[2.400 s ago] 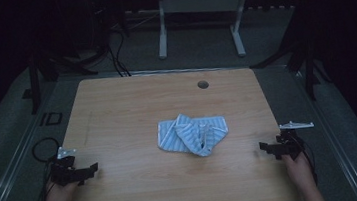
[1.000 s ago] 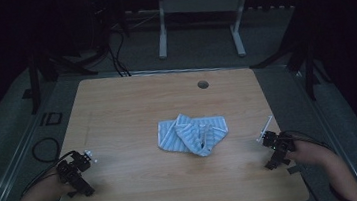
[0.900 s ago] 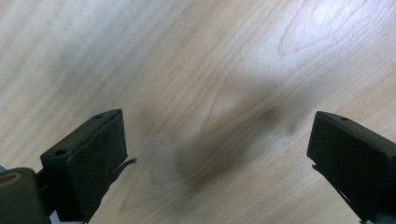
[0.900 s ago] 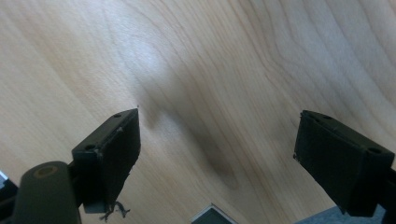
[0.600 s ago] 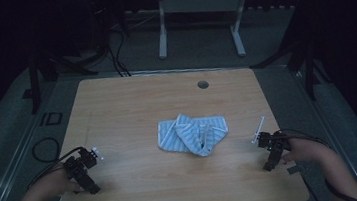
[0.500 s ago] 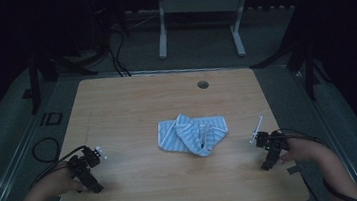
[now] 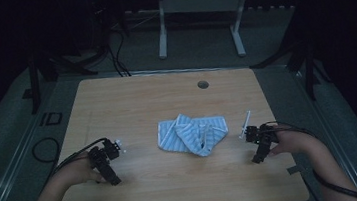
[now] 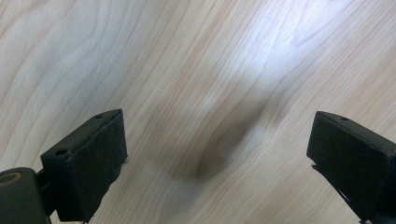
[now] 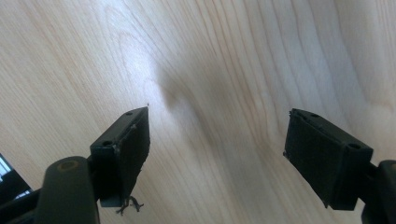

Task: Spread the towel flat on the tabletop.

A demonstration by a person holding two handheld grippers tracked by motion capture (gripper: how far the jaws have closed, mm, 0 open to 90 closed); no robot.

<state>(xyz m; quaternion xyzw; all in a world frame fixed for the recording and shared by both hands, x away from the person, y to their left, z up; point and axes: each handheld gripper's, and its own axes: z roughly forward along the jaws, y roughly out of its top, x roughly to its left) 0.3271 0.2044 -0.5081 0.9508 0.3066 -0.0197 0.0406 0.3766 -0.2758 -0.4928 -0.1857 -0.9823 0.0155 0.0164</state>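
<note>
A crumpled blue-and-white striped cloth (image 7: 192, 135) lies near the middle of the wooden table (image 7: 166, 99). My left gripper (image 7: 112, 177) is low over the table's front left, well left of the cloth. Its black jaws stand wide apart in the left gripper view, with bare wood between the fingers (image 8: 86, 163). My right gripper (image 7: 258, 157) hovers at the front right, a short way right of the cloth. It is open too, its fingers (image 9: 123, 151) far apart over bare wood. Neither holds anything.
A round cable hole (image 7: 203, 84) sits near the table's far edge. Black cables (image 7: 46, 149) trail off the left side onto the grey floor. A white desk frame (image 7: 197, 8) stands beyond the table in the dark.
Both hands have moved inward from the table's side edges toward the cloth, and the grippers have tipped downward toward the tabletop.
</note>
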